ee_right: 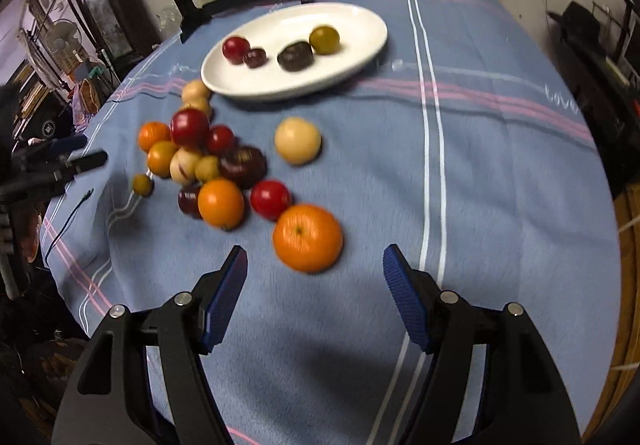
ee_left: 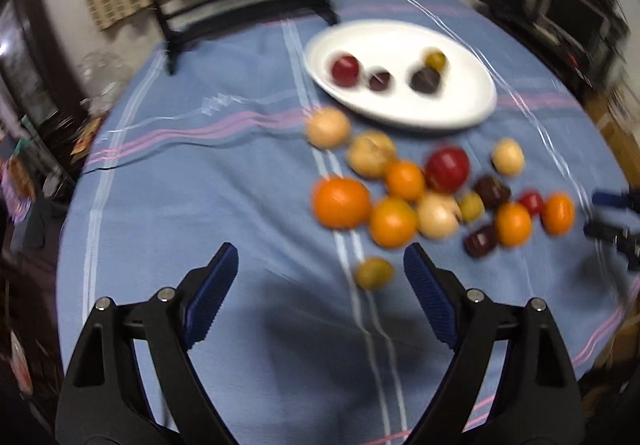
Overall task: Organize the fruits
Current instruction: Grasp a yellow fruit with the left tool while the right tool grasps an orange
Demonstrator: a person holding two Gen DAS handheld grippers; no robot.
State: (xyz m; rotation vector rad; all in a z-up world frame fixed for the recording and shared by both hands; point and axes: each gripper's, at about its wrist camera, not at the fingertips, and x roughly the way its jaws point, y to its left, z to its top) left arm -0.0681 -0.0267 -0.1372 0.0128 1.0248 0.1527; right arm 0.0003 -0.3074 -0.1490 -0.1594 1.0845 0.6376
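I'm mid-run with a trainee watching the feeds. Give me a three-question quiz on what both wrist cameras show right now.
1. Count: how many fruits lie on the white plate?
2. True or false: the right gripper is shut on the big orange.
3. Pick one: the small olive-green fruit nearest the left gripper lies A) on the plate, B) on the blue tablecloth, apart from the pile, C) between shut jaws.

Key
1. Four: one red, two dark, one olive-green.
2. False. Its jaws stand wide open, with the orange on the cloth just ahead.
3. B.
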